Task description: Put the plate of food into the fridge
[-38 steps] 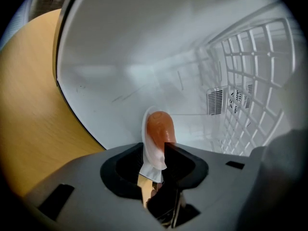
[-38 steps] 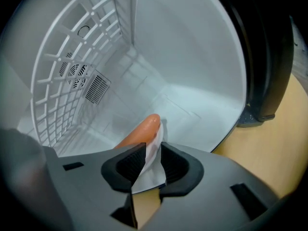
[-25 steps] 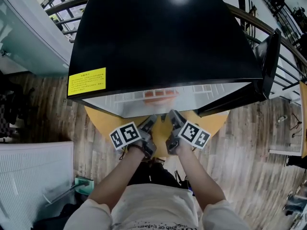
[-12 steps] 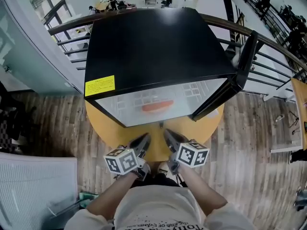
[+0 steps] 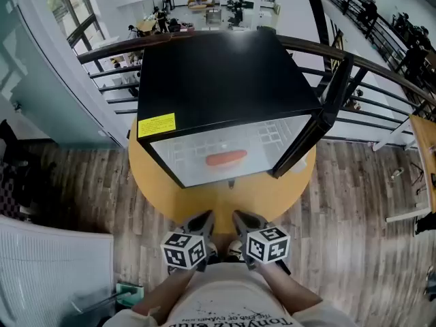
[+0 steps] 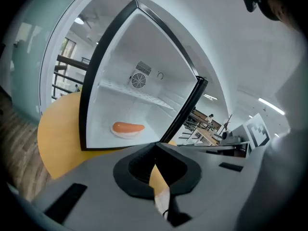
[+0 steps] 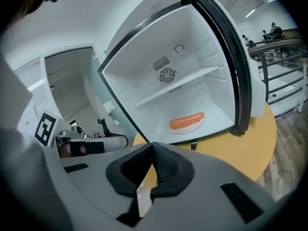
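Plate of food [image 5: 226, 159] sits inside the fridge [image 5: 218, 80], on its floor near the front. Both grippers have backed away from the fridge opening since a sec ago. The left gripper [image 5: 199, 221] went from wide apart to pressed together, empty; the right gripper [image 5: 244, 221] is also together, nothing btwn. Placement looks done; only the door [image 5: 331, 101], open at the fridge's right, prob remains.

Left gripper [image 5: 202, 220] and right gripper [image 5: 240, 219]: grey shells, black ribbed pads [image 7: 167, 165], each with a white cube [image 5: 184, 251] bearing black square markers. Person wears a pale shirt [image 5: 218, 304] with dark lettering.
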Demonstrator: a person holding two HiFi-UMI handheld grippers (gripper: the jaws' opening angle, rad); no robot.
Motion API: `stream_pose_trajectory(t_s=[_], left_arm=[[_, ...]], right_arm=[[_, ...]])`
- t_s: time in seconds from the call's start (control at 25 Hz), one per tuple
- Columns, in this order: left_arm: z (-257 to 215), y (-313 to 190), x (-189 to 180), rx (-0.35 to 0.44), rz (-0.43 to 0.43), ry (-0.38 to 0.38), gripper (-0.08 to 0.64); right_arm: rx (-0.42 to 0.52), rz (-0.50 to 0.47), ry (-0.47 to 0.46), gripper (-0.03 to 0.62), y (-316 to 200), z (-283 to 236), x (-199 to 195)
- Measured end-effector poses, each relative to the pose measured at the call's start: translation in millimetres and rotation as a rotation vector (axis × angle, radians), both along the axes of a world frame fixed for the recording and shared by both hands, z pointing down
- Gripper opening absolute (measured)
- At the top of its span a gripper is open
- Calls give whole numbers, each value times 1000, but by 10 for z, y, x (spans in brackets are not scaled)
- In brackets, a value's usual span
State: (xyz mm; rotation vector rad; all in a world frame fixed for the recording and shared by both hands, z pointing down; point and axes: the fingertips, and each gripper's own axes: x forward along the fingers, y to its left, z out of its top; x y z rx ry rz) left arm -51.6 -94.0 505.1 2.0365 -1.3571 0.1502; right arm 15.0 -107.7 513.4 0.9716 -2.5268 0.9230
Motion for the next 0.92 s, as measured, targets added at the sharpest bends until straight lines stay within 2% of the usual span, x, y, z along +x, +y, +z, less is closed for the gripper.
stream_pose_trajectory(t_s=[0.2, 0.92], left_arm=[[80, 79, 4, -16, 10, -39, 23], [32, 119, 0, 6, 6, -22, 23]], right_arm=[[-15, 19, -25, 26, 82, 34, 5], [-21, 33, -26, 26, 148, 42, 42]])
